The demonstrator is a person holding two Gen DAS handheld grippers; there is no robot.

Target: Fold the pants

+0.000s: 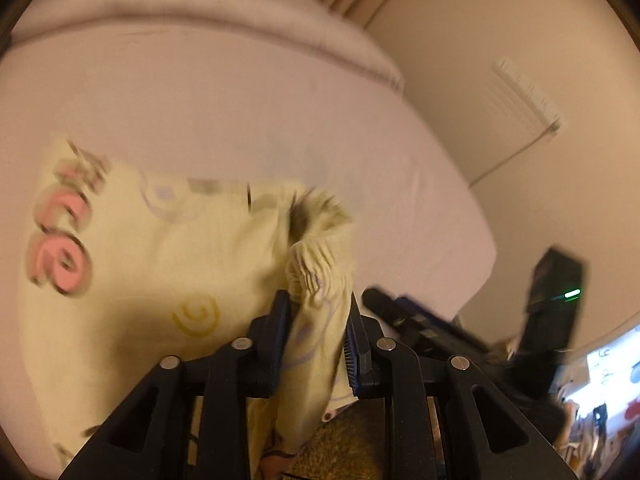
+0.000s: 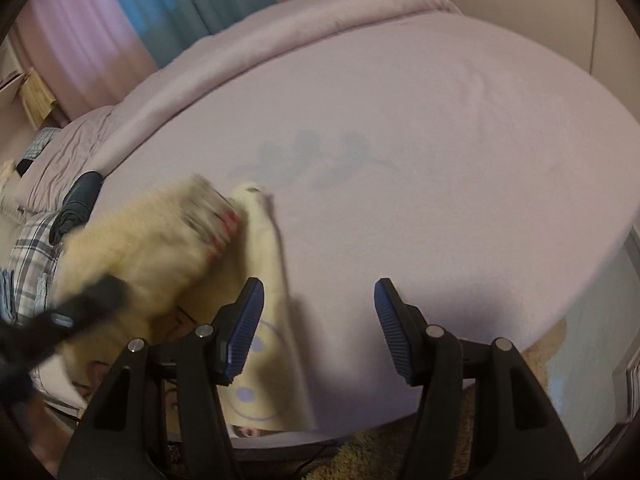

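Observation:
The pants (image 1: pixel 160 248) are pale yellow with pink letters and yellow and purple swirls. In the left wrist view my left gripper (image 1: pixel 318 320) is shut on the gathered waistband and holds it above the lilac bed (image 1: pixel 240 112), the cloth hanging down blurred. In the right wrist view my right gripper (image 2: pixel 320 320) is open and empty, low over the bed's near edge (image 2: pixel 400 220). The pants (image 2: pixel 160 248) hang left of it, one leg trailing under its left finger (image 2: pixel 244 320). My left gripper (image 2: pixel 86 304) shows as a dark blur at the left.
A rolled lilac duvet (image 2: pixel 280 28) lies along the bed's far side. Plaid cloth (image 2: pixel 32 256) and a dark item (image 2: pixel 80 196) lie at the left. A beige wall (image 1: pixel 500 100) is right of the bed. Tan carpet (image 1: pixel 352 444) lies below.

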